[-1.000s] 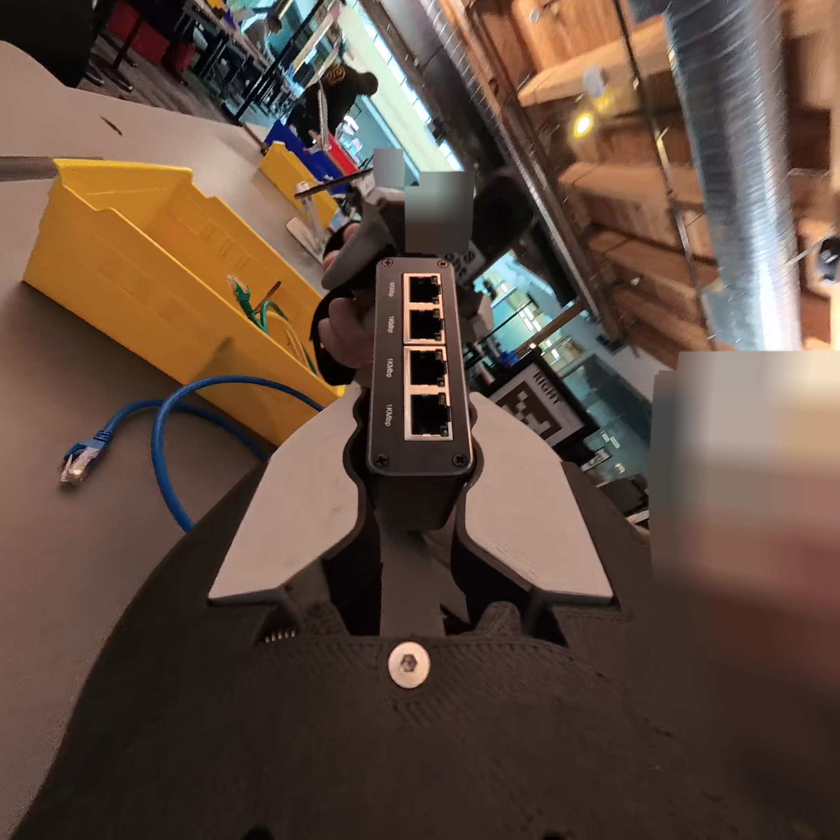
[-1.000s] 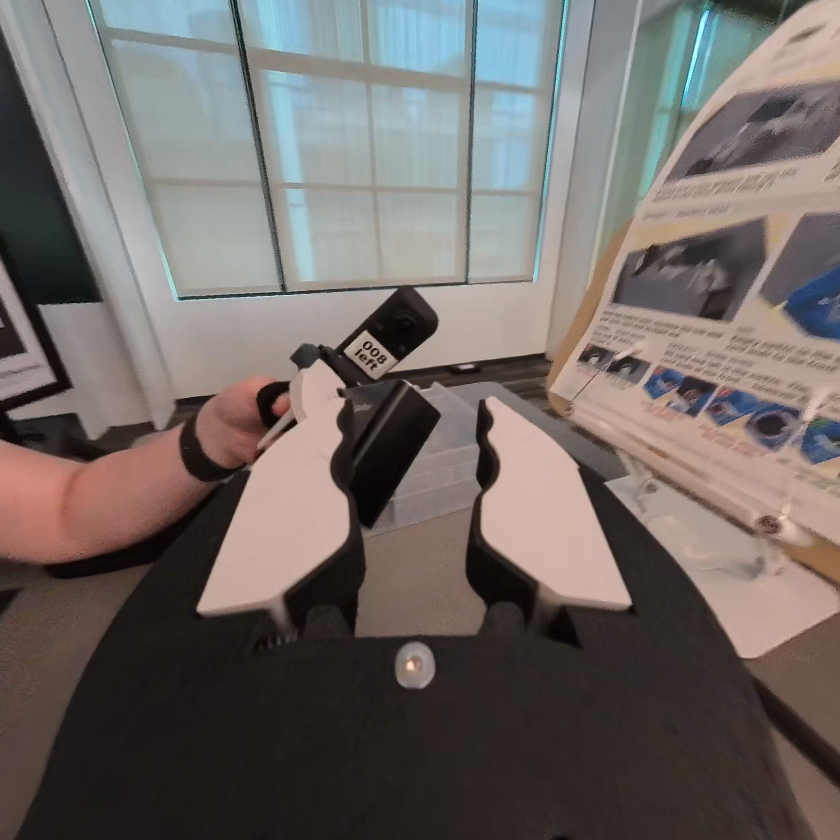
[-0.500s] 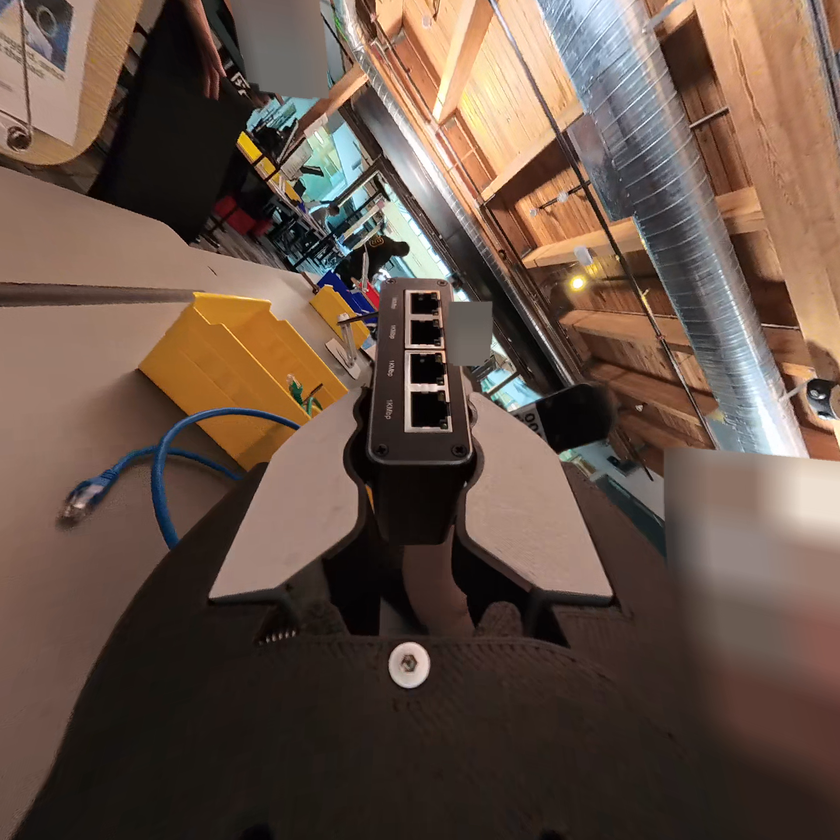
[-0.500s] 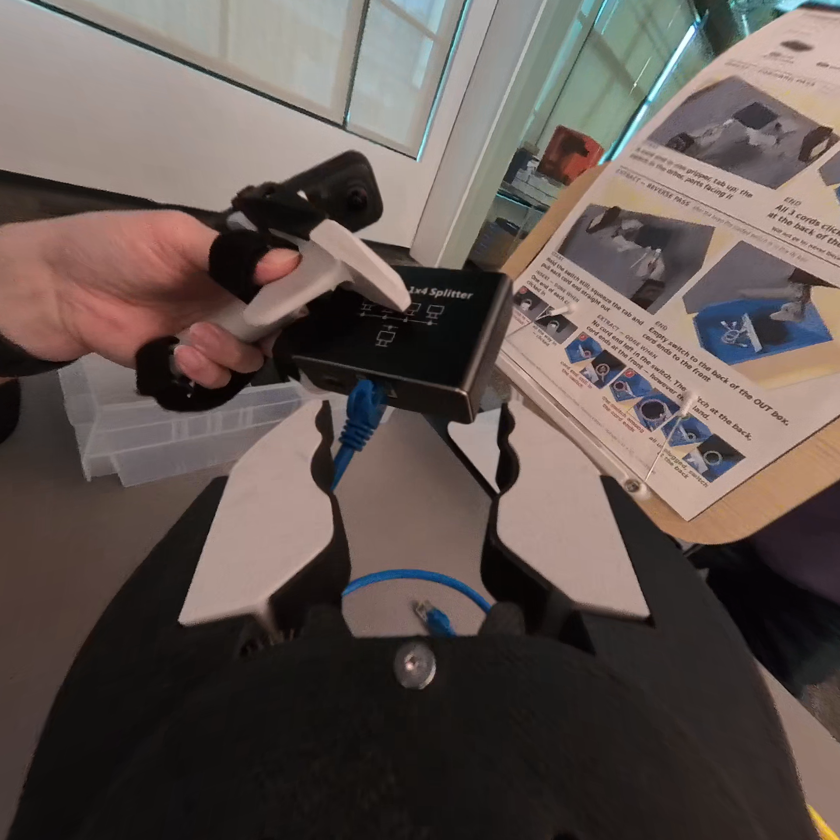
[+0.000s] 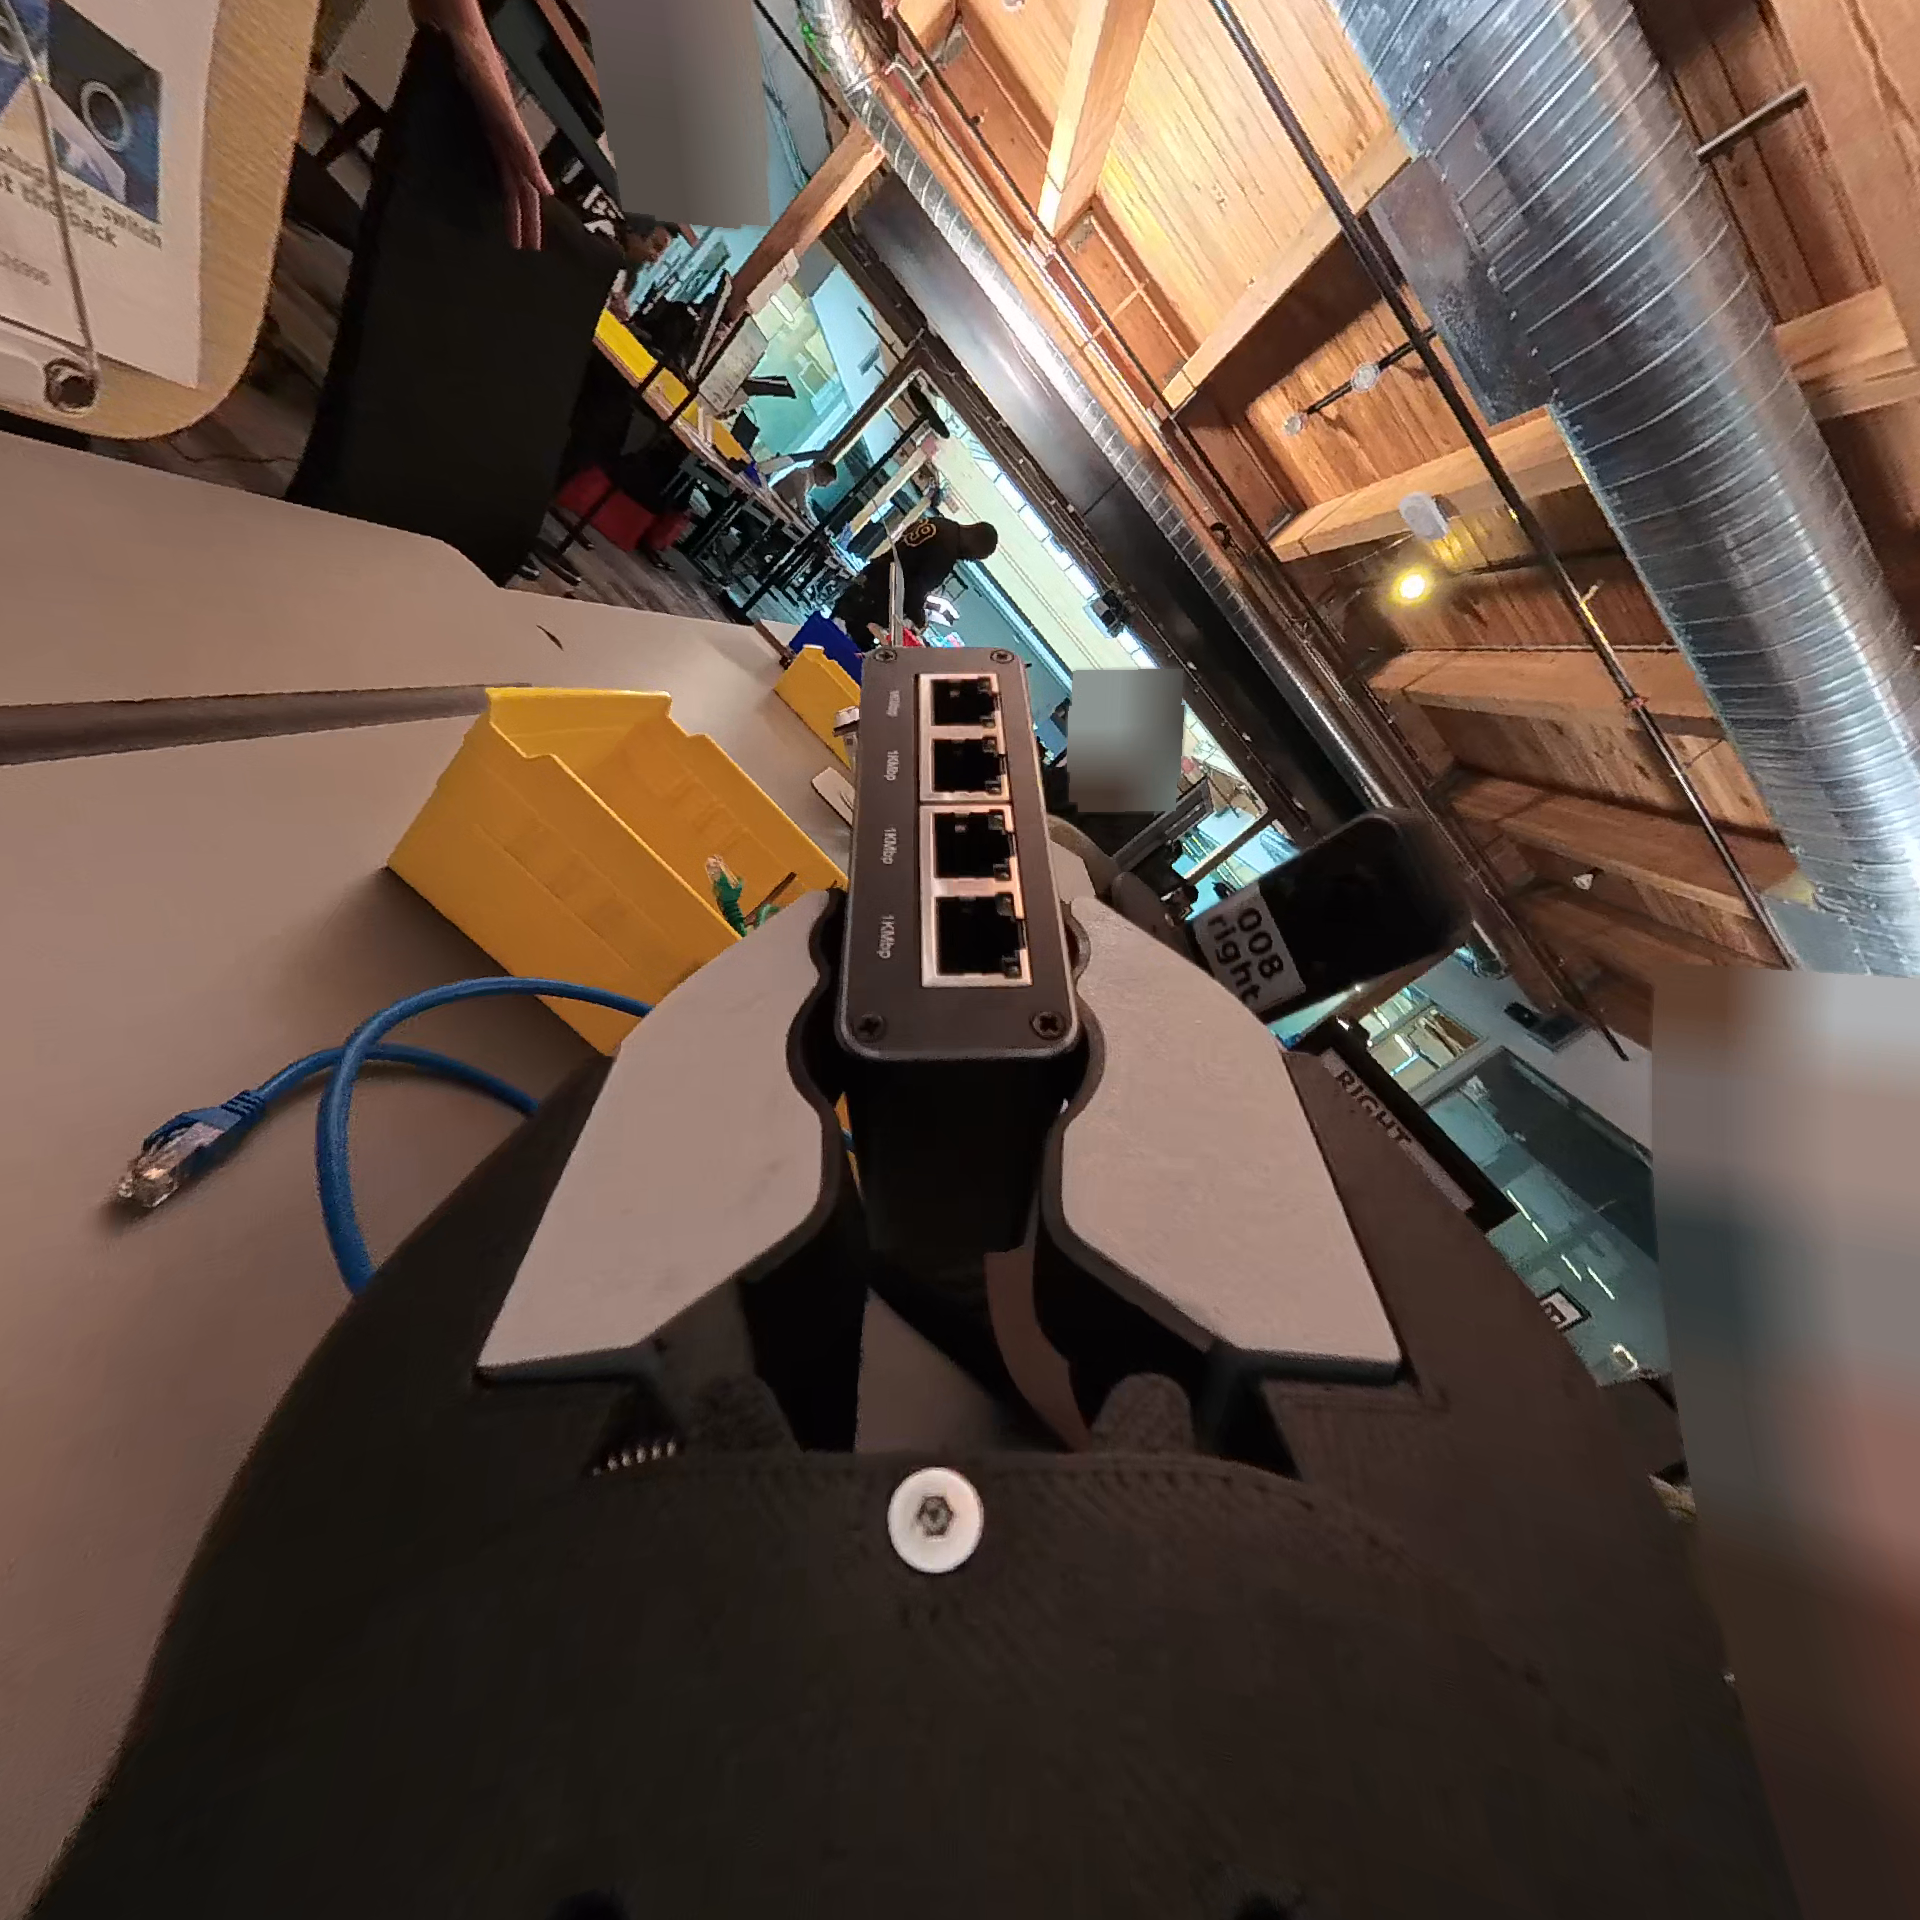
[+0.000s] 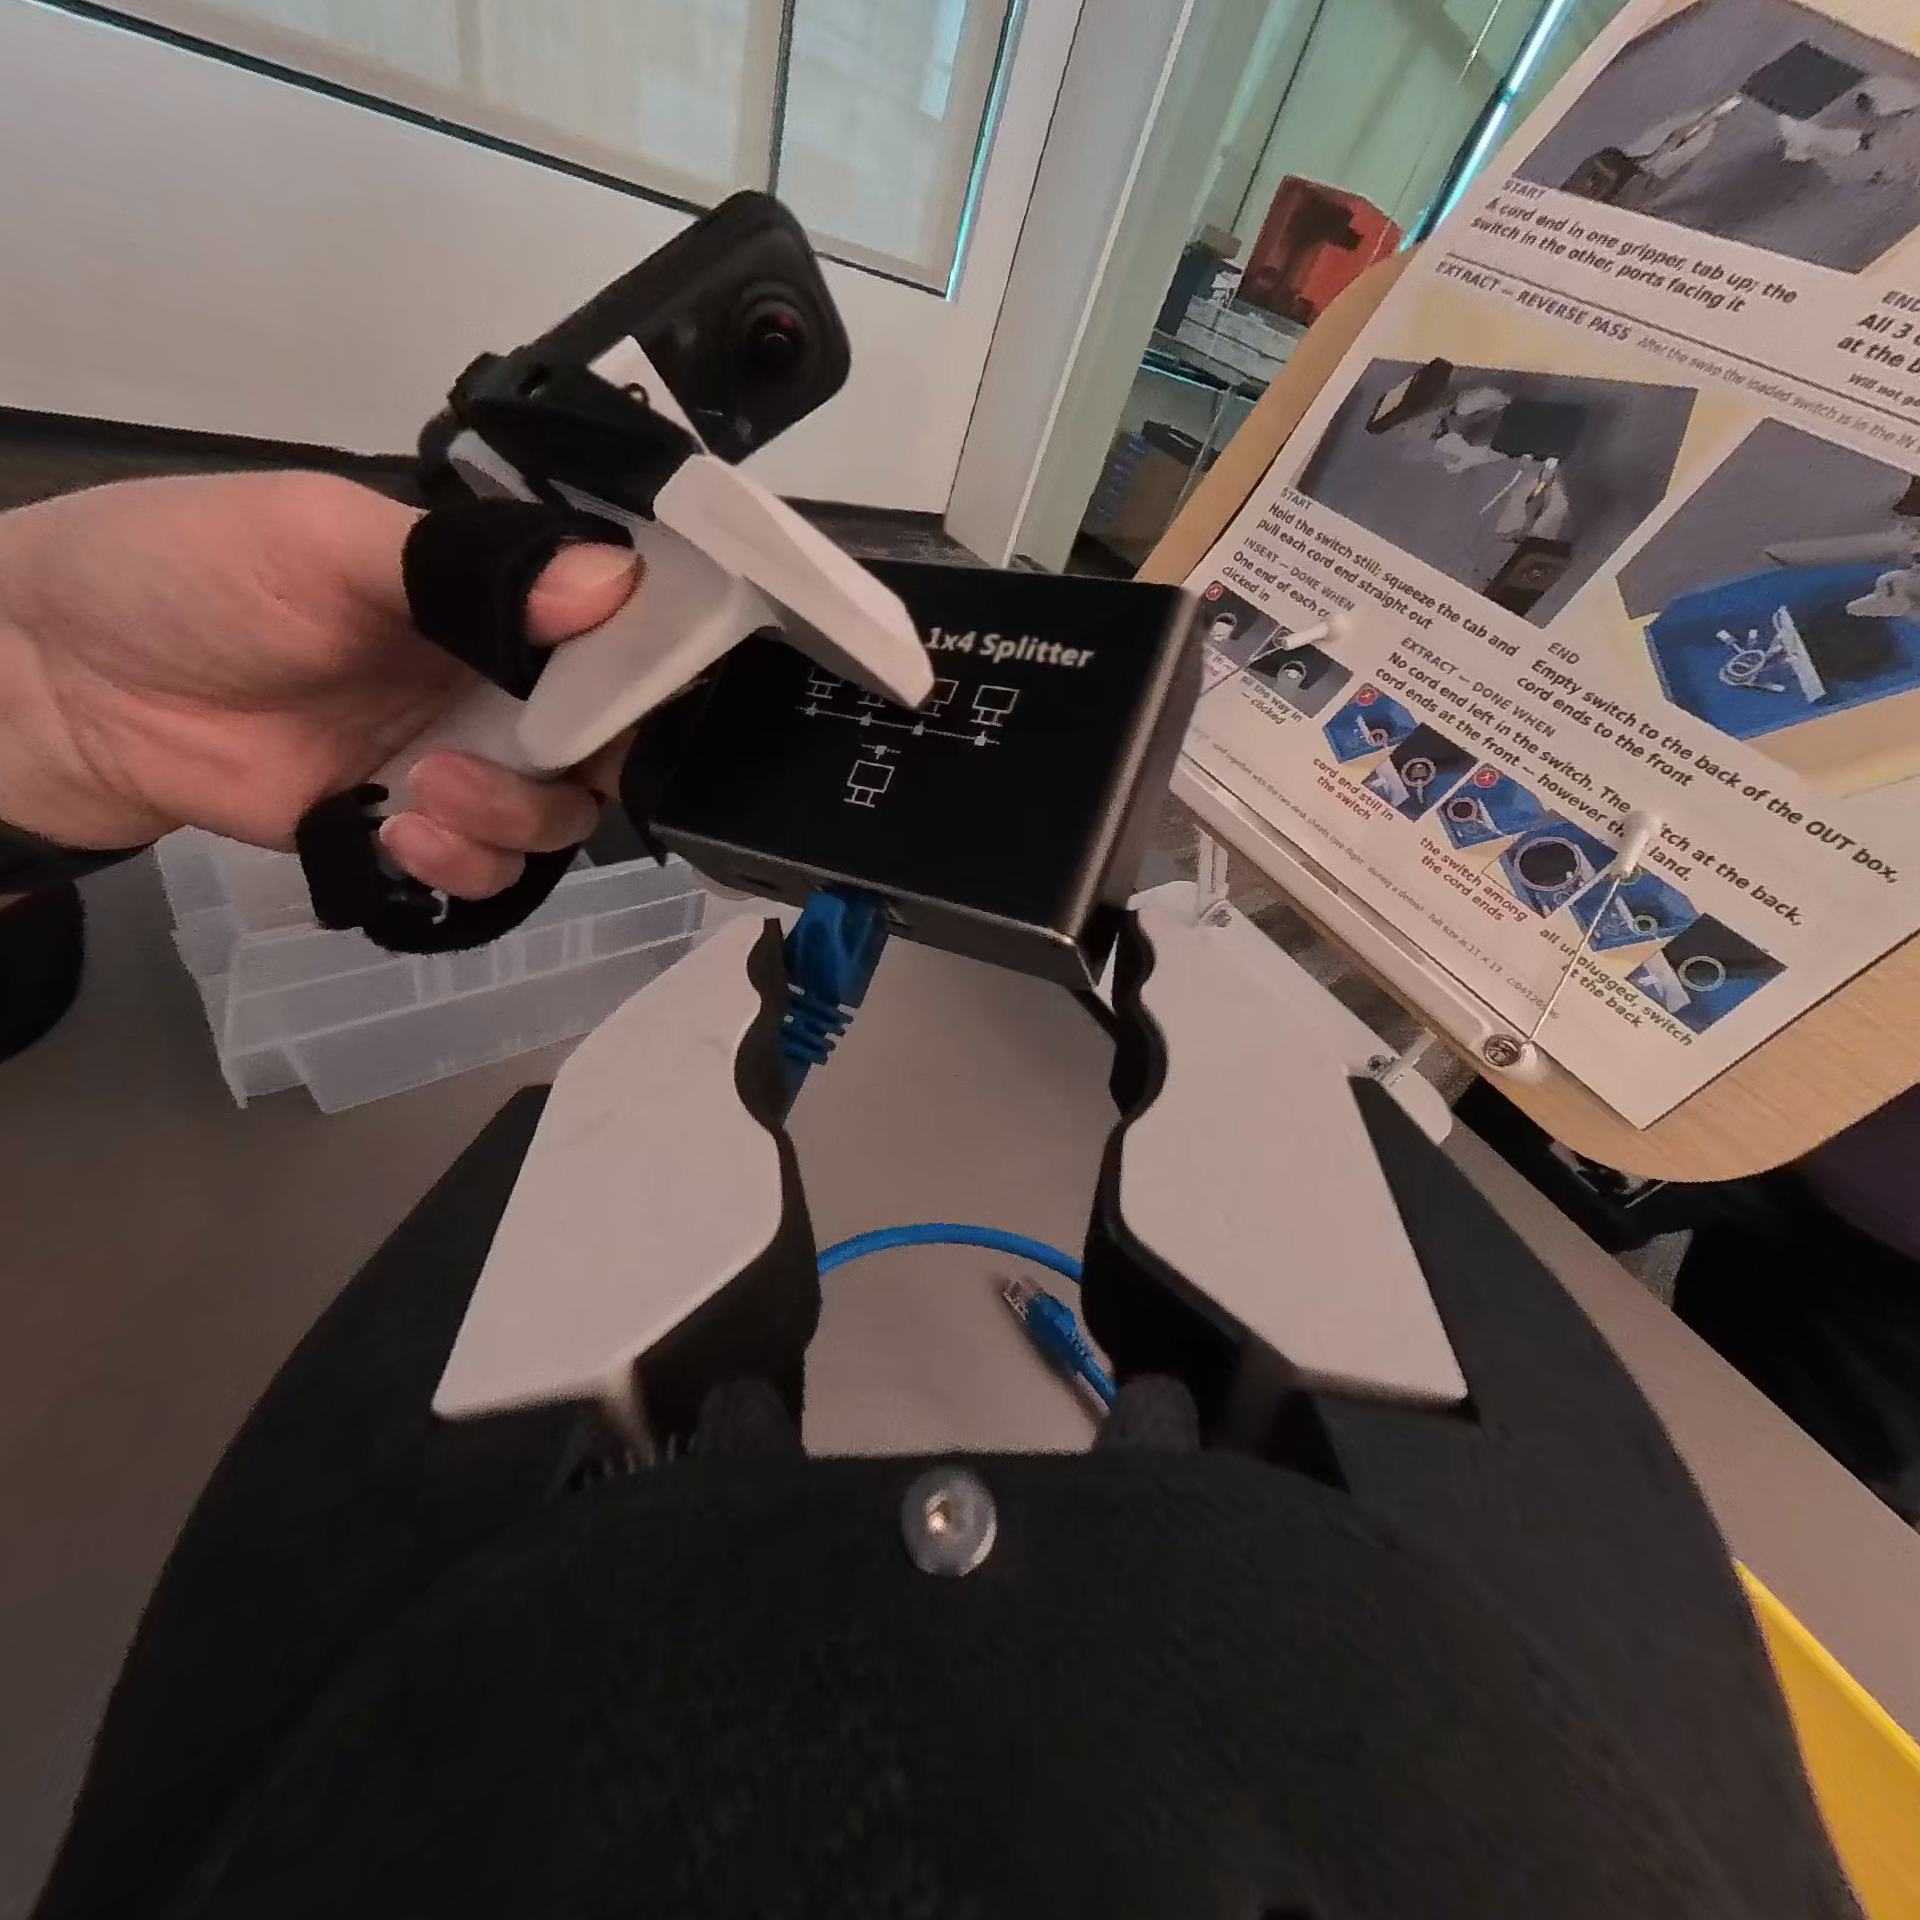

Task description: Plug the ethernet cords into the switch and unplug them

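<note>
My left gripper (image 5: 951, 925) is shut on the black switch (image 5: 956, 883) and holds it above the table, its four ports empty and facing the camera. In the right wrist view the switch (image 6: 914, 769) is tilted, with a white finger (image 6: 748, 551) of the left gripper lying across its top. A blue ethernet cord's plug (image 6: 831, 966) sits in a port on the switch's lower side. My right gripper (image 6: 945, 935) is open just below the switch, with that plug against its left finger. The cord loops on the table, its free plug (image 5: 156, 1169) lying loose; it also shows in the right wrist view (image 6: 1039, 1311).
A yellow bin (image 5: 582, 831) holding a green cord (image 5: 727, 894) stands behind the blue cord. A printed instruction board (image 6: 1558, 623) leans at the right. A clear plastic box (image 6: 416, 987) sits at the left. A yellow bin corner (image 6: 1849, 1714) is at the lower right. Less than 4 cm separates the two grippers' tips.
My right gripper swung down from facing the window and closed in under the switch; the blue plug now lies against its left finger. The left gripper tilted a little, still gripping the switch.
</note>
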Tool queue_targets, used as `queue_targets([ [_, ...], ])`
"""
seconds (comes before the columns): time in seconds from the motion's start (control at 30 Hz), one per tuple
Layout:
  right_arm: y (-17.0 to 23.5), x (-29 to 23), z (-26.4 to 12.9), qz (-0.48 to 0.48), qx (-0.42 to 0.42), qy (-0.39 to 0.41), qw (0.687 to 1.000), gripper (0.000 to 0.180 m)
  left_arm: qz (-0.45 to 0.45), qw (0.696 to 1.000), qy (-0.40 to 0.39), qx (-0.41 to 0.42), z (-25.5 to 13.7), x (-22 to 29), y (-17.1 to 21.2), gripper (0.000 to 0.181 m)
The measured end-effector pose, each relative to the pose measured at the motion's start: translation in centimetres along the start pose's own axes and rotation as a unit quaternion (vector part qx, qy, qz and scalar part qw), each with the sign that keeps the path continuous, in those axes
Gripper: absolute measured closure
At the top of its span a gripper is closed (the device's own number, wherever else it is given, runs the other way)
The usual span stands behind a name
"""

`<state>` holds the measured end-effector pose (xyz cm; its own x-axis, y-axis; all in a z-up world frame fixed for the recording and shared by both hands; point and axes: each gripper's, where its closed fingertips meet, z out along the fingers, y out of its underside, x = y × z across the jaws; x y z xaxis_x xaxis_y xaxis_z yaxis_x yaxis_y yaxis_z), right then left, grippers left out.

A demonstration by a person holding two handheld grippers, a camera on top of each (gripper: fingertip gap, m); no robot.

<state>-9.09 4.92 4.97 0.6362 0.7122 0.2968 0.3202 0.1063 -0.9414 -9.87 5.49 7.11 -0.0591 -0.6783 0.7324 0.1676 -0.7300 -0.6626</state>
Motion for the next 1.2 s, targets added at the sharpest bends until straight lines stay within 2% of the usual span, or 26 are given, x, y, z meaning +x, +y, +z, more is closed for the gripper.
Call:
queue_targets([
  [0.2, -0.1, 0.4, -0.6, 0.024, 0.005, -0.037, 0.999, 0.119, 0.009, 0.999, 0.017, -0.029, 1.4, 0.6, 1.6, 0.143],
  [0.3, -0.6, 0.7, -0.8, -0.010, 0.014, -0.024, 1.000, 0.118, -0.017, 0.999, 0.034, -0.003, 1.4, 0.8, 1.1, 0.144],
  [0.37, -2.9, 1.5, -2.2, -0.098, 0.063, 0.045, 0.992, 0.123, -0.050, 0.997, 0.043, 0.036, 0.9, 0.7, 0.2, 0.144],
  [0.47, -5.2, 0.9, -4.5, -0.304, 0.074, 0.164, 0.935, 0.126, -0.076, 0.994, 0.035, 0.066, 0.0, 0.0, -0.7, 0.144],
  [0.57, -4.7, -2.6, -2.6, -0.415, 0.055, 0.156, 0.894, 0.136, -0.076, 0.994, 0.016, 0.075, -0.2, -0.4, -0.9, 0.144],
  [0.63, -3.0, -2.5, -1.0, -0.467, 0.005, 0.178, 0.866, 0.141, -0.076, 0.994, 0.006, 0.074, -0.2, -0.6, -0.8, 0.145],
  [0.77, -1.7, -2.3, 0.0, -0.519, -0.018, 0.205, 0.830, 0.159, -0.090, 0.993, -0.006, 0.078, -0.1, -1.3, -0.4, 0.144],
  [0.8, -1.6, -2.2, 0.1, -0.518, -0.026, 0.207, 0.830, 0.159, -0.091, 0.993, -0.010, 0.079, -0.1, -1.5, -0.4, 0.145],
  [0.93, -2.3, -3.2, -0.1, -0.433, -0.017, 0.165, 0.886, 0.156, -0.099, 0.991, -0.010, 0.093, -0.2, -1.8, -0.6, 0.144],
  [1.1, -2.4, -3.5, -0.2, -0.435, -0.035, 0.159, 0.885, 0.147, -0.101, 0.990, -0.005, 0.096, -0.3, -1.6, -0.8, 0.144],
  [1.2, -4.6, -3.4, -1.8, -0.425, 0.018, 0.164, 0.890, 0.147, -0.097, 0.991, 0.006, 0.092, -0.4, -1.0, -1.0, 0.144],
])
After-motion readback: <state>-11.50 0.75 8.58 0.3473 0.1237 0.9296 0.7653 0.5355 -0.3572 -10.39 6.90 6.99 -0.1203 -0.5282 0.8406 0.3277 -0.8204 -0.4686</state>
